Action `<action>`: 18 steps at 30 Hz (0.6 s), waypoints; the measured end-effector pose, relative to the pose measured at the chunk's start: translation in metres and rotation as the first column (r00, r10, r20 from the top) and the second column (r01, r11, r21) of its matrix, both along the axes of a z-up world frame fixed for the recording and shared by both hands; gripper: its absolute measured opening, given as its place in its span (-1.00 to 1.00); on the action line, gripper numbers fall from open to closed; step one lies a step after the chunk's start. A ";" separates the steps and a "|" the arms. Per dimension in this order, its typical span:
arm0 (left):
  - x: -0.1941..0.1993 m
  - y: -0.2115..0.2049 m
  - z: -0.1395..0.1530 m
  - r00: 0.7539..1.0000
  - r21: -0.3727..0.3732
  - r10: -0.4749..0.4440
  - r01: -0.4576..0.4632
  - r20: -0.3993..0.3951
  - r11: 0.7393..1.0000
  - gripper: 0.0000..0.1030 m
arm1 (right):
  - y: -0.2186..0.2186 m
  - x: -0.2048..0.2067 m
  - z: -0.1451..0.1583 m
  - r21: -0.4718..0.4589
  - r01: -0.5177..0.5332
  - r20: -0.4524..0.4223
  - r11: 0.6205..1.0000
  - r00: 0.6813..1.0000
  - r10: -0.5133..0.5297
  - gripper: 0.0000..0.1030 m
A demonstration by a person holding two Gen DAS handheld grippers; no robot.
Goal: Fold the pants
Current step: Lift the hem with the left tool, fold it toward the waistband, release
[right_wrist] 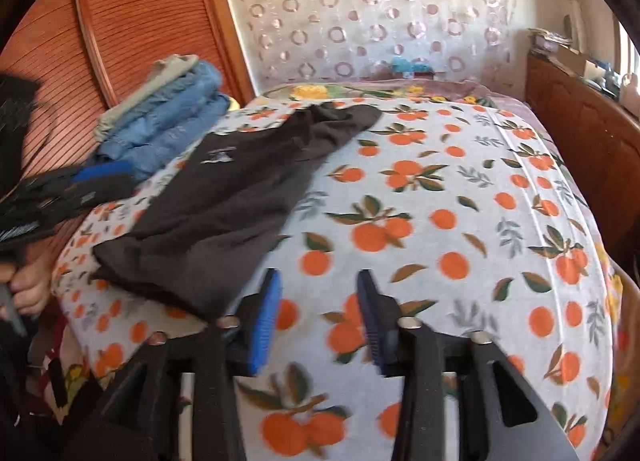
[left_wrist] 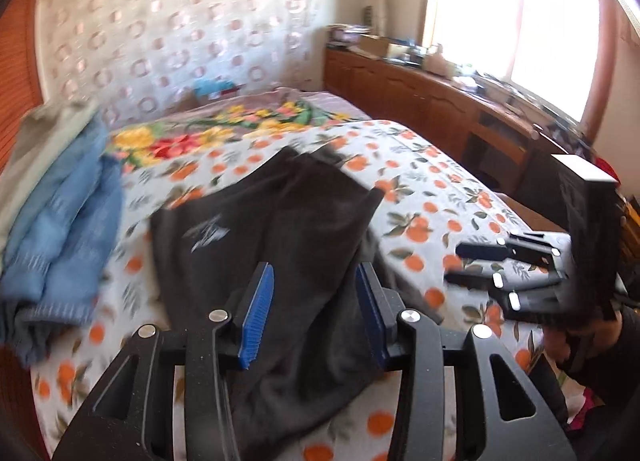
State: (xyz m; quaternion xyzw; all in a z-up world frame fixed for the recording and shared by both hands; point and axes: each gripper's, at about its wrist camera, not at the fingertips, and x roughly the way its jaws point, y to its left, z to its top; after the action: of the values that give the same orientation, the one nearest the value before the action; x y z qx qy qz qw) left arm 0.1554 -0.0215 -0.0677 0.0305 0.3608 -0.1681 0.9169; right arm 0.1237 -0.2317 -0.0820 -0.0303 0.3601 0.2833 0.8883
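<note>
The dark pants point(left_wrist: 280, 245) lie folded on a bed covered by a white bedspread point(right_wrist: 460, 221) printed with oranges and green leaves, toward the left half of the bed as the right wrist camera sees it, their length running away toward the far wall. A small pale logo point(left_wrist: 208, 237) shows on the upper layer of the cloth. In the left wrist view the left gripper point(left_wrist: 316, 301) hovers over the near end of the pants with its blue-padded fingers point(left_wrist: 258, 317) standing partly apart; the dark fabric fills the gap behind them, but the pads do not appear to press on it, though motion blur makes that hard to settle. The right gripper point(right_wrist: 318, 317) sits over bare bedspread just to the right of the pants' near corner, its fingers likewise spread part-way with nothing between them. From the left camera that same gripper shows at the right edge, low over the bed beside the pants. A stack of folded clothes point(left_wrist: 64, 213), mostly blue denim with a beige piece at the top, rests at the left side of the bed, close to the pants but apart from them. Beyond the orange-print cover lies a floral blanket point(left_wrist: 208, 133), and a curtain point(right_wrist: 380, 9) patterned with rings hangs behind. A wooden cabinet point(left_wrist: 420, 97) crowded with small items runs along the right side under a bright window point(left_wrist: 516, 9).
</note>
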 end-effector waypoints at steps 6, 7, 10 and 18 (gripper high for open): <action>0.027 -0.021 0.003 0.995 0.016 -0.102 0.103 -0.016 0.995 -0.14 | 0.016 -0.027 0.000 -0.029 -0.073 0.046 0.997 0.996 0.074 -0.02; 0.033 -0.026 0.001 0.992 0.019 -0.122 0.122 -0.029 0.992 -0.14 | 0.016 -0.030 -0.002 -0.037 -0.076 0.051 0.996 0.996 0.077 -0.02; 0.047 -0.038 -0.003 0.987 0.033 -0.153 0.155 -0.051 0.987 -0.14 | 0.014 -0.030 -0.006 -0.046 -0.062 0.050 0.997 0.997 0.064 -0.01; 0.080 -0.065 -0.025 0.977 0.097 -0.177 0.189 -0.116 0.977 -0.46 | 0.002 -0.027 -0.005 -0.062 -0.009 0.054 0.998 0.998 0.012 -0.01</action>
State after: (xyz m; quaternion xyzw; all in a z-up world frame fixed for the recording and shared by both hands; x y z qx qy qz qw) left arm 0.2358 -0.0868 -0.0931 0.1040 0.4132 -0.2336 0.8740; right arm 0.0971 -0.2295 -0.0871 -0.0675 0.3442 0.2756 0.8950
